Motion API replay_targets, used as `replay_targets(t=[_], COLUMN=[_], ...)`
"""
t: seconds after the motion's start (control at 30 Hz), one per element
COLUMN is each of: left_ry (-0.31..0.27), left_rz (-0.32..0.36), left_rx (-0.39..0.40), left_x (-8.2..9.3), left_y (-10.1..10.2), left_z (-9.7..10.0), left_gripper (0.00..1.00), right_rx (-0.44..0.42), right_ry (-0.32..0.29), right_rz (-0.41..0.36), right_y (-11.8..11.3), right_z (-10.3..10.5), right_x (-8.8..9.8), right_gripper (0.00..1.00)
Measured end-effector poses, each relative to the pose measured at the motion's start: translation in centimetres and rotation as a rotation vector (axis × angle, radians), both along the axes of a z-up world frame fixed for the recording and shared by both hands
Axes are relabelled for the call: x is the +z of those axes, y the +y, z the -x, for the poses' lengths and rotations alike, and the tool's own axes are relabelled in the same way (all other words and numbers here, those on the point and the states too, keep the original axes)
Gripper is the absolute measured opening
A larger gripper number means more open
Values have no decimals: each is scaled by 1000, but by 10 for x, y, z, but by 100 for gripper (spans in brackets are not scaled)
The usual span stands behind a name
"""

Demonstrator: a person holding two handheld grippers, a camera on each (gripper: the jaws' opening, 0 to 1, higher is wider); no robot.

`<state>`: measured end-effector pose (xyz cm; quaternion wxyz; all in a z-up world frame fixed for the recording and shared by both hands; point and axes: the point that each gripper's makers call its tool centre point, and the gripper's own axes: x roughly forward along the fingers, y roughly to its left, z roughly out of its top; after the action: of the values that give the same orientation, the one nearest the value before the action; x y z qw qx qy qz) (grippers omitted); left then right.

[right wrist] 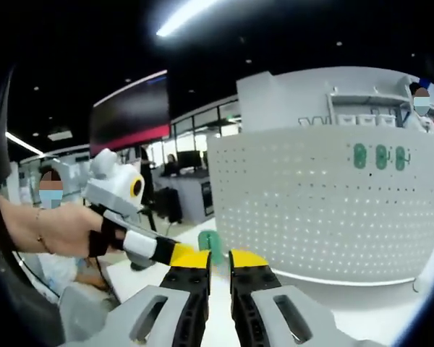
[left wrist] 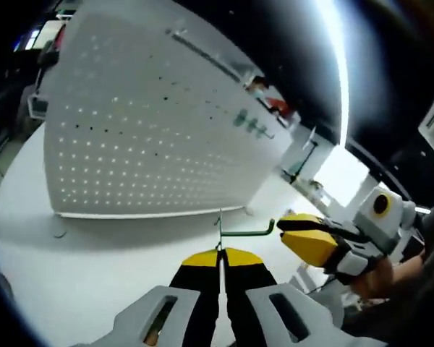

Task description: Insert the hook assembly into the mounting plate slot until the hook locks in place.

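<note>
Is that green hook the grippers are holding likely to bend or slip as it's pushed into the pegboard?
The green hook looks like thin wire, so probably light and somewhat springy. Pinched at its ends between left gripper and right gripper, it might twist.

A broad white bench [left wrist: 94,282] with a rounded edge carries the scene. High on the perforated panel hang three small green oval fittings [left wrist: 250,124] in a row, also seen in the right gripper view [right wrist: 380,156]. Above that panel stands a grey shelf unit with small white bins [right wrist: 362,116]. A long white ceiling light strip [left wrist: 335,50] runs overhead against a dark ceiling. In the right gripper view, a dark wall screen with a red lower edge [right wrist: 130,112] hangs in the background, and beneath it lie grey desks with black monitors [right wrist: 188,160], where a person sits.
</note>
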<state>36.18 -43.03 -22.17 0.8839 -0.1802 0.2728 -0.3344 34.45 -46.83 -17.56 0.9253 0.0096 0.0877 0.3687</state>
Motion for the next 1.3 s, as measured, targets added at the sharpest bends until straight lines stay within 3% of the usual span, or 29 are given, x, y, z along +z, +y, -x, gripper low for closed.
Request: replay_targets(t=[0.2,0.53,1.3], left_ry=[-24,-103,-147], left_rz=[-57,-173,-188], left_rx=[15,-37,-91], left_x=[-1,6,13], left_y=[10,-3,-20], left_z=[-4,0,8], left_gripper=[1,1,1], right_rx=[31,46,15], right_ry=[7,69,101], right_rz=[73,20,-1], right_y=[1,19,15], right_z=[7,2,-13], right_x=[-10,-7,-9], right_gripper=[6,10,4])
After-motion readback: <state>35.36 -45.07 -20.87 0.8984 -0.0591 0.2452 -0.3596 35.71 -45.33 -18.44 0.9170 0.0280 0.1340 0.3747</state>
